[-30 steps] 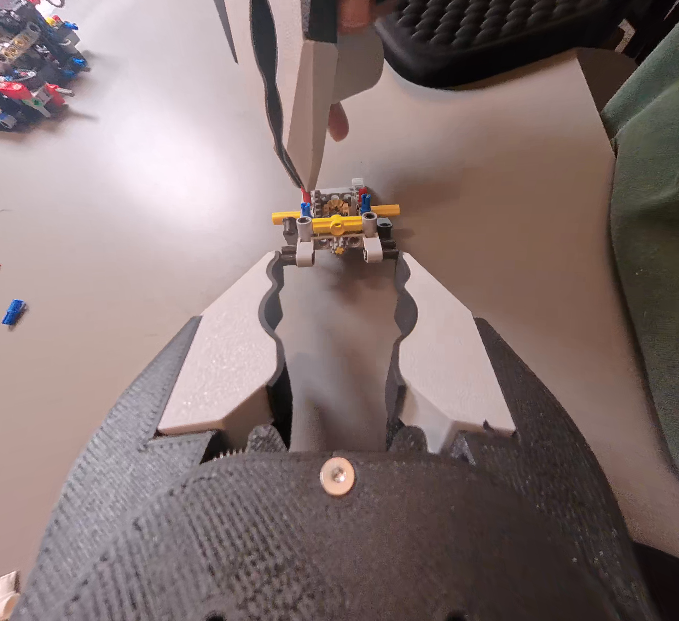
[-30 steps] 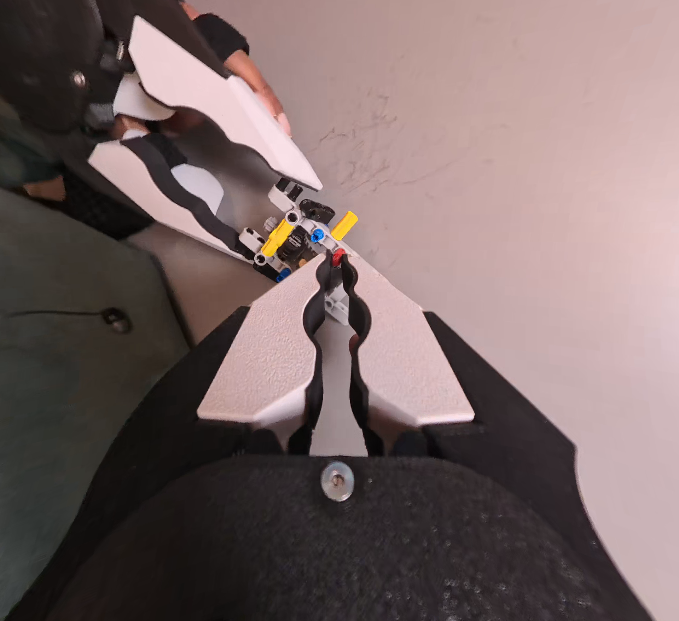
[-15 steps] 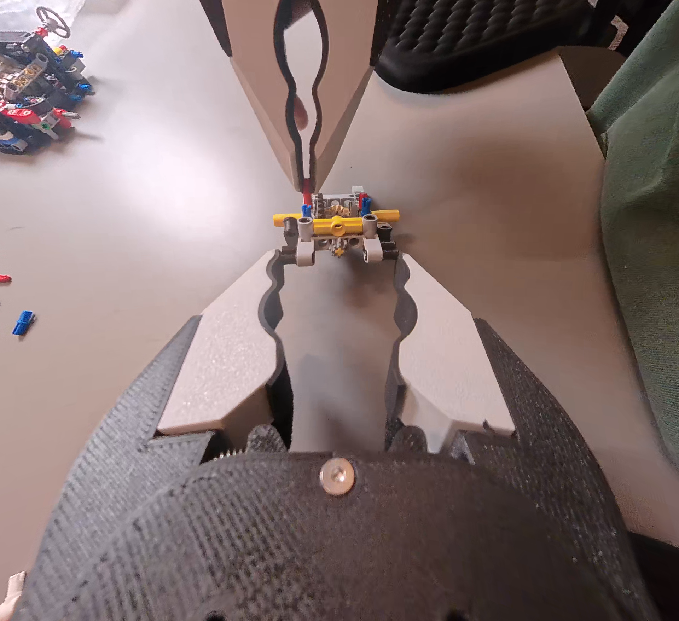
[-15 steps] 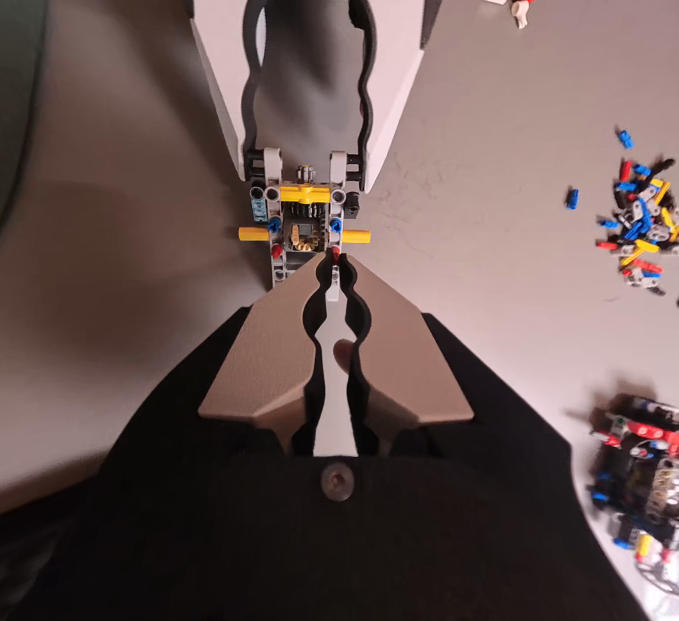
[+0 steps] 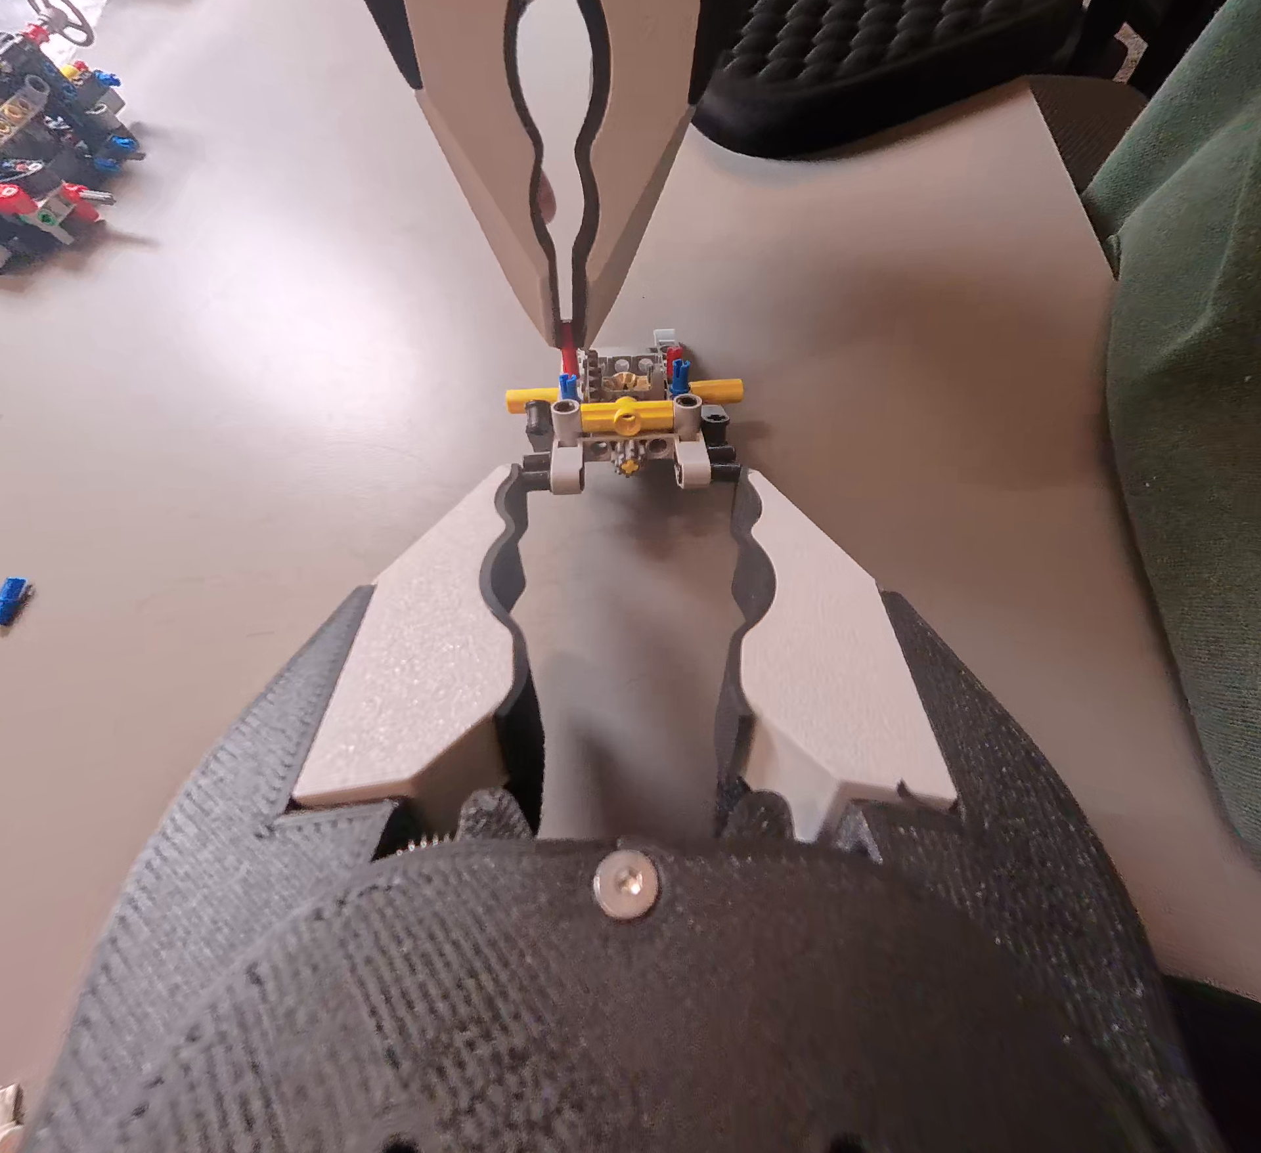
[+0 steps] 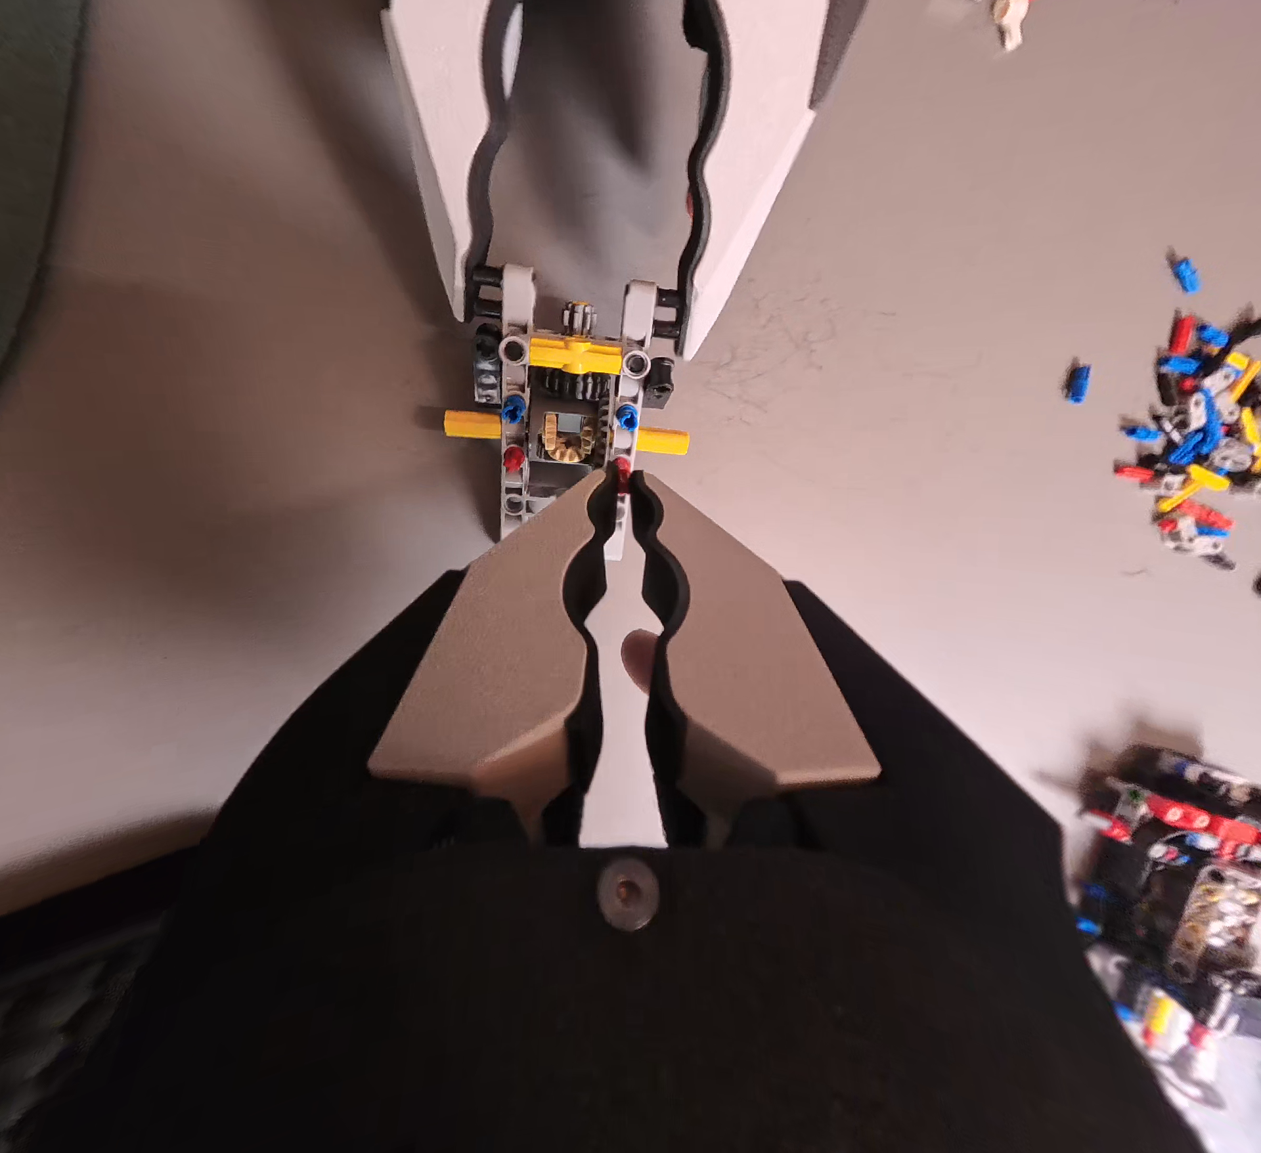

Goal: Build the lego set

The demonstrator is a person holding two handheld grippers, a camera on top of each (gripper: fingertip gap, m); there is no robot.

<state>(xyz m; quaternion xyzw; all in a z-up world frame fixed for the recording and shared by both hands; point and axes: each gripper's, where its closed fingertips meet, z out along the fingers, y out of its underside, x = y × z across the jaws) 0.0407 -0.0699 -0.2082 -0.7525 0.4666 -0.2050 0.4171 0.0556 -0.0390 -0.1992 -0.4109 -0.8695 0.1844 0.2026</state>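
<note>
Left gripper [image 5: 628,482]: fingers spread wide, their tips set against the black pins on either flank of the small lego assembly [image 5: 624,421]; judged to be bracing it so it cannot slide while a part goes in.
Lego assembly: sits flat on the table [image 5: 273,301], near the edge, a grey frame with a yellow axle across it, gears in the middle, blue and red pins on top.
Right gripper [image 6: 617,479]: fingers nearly closed, pinching a red pin [image 6: 622,467] by its upper end, its lower end at a hole in the grey beam; likely being pushed home.
Left of the work, left wrist view: a larger built model [image 5: 48,76] and a stray blue pin [image 5: 12,598], well apart.
Right of the work, right wrist view: a loose parts pile [image 6: 1201,431], well clear.
Obstruction: none between the fingers and the assembly; the neighbouring blue pin [image 6: 626,416] stands close.
</note>
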